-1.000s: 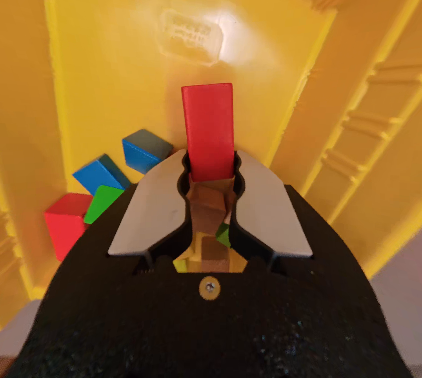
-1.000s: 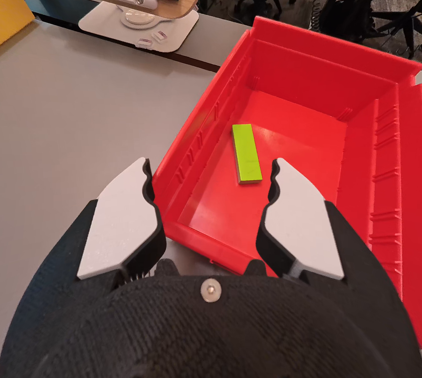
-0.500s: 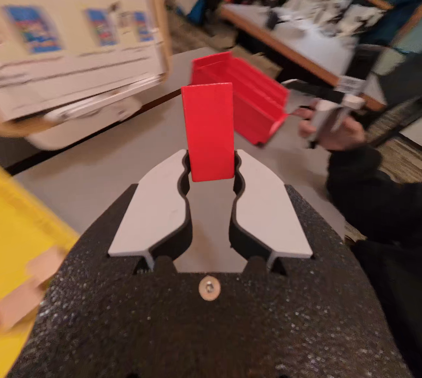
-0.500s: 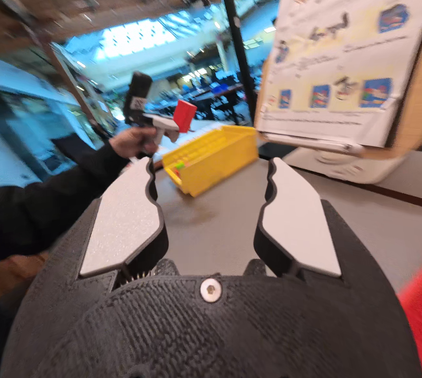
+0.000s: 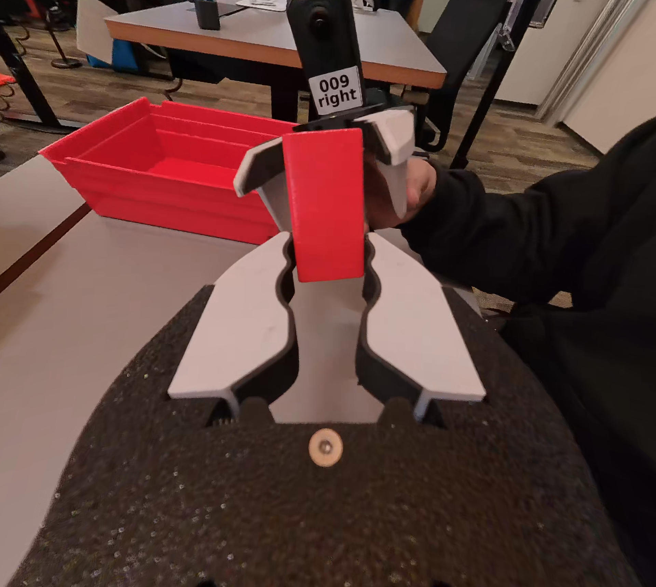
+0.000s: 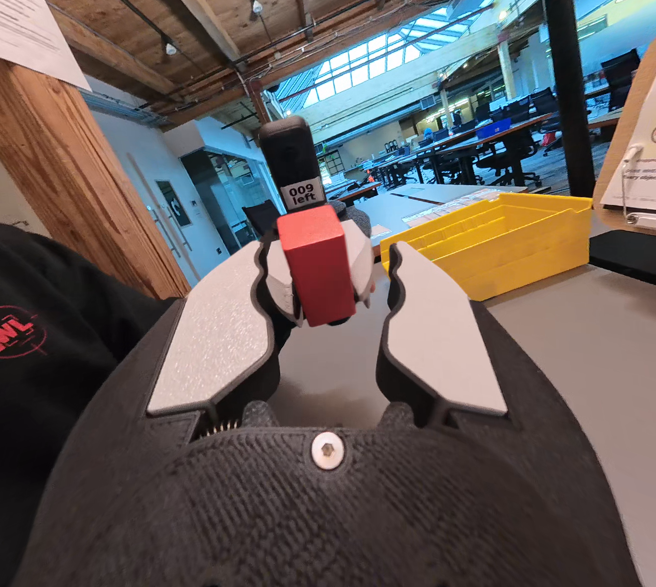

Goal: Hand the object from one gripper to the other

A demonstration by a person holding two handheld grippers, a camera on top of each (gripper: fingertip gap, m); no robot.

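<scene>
I had my left gripper (image 5: 328,252) clamped on the lower end of a red rectangular wooden block (image 5: 324,204), both dark pads pressed against its narrow sides, the block standing up out of the fingertips above the grey table (image 5: 106,286). My right gripper (image 6: 323,265) faced it from the other side with its grey fingers (image 6: 422,314) spread apart, one on each side of the block's far end; a clear gap showed between the block and the right-hand pad, and I could not tell whether the other pad touched. My hand (image 5: 415,186) in a black sleeve held that gripper's handle. An open red plastic bin (image 5: 159,172) sat on the table behind the block in the left wrist view, and a yellow plastic bin (image 6: 497,243) sat beyond it in the right wrist view.
</scene>
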